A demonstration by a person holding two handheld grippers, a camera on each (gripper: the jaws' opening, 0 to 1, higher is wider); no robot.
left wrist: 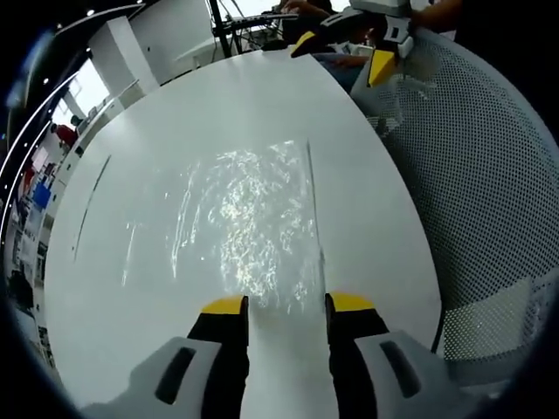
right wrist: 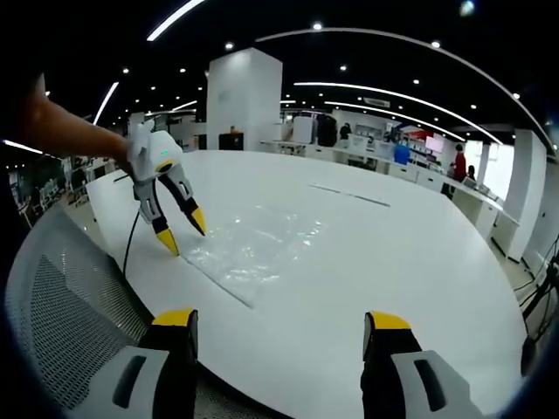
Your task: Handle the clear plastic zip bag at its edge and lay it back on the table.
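bag [left wrist: 253,223] flat on bench [left wrist: 367,201], frame centre | my left hand-held gripper [left wrist: 286,305] spread at its edge, ungrasped | right hand-held gripper [right wrist: 281,321] apart, empty

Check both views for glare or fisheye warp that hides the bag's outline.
Left gripper view: ceiling glare sparkles across the zip bag, though its right edge reads clearly. Right gripper view: the bag is faint against the white table, and the table rim bows strongly.
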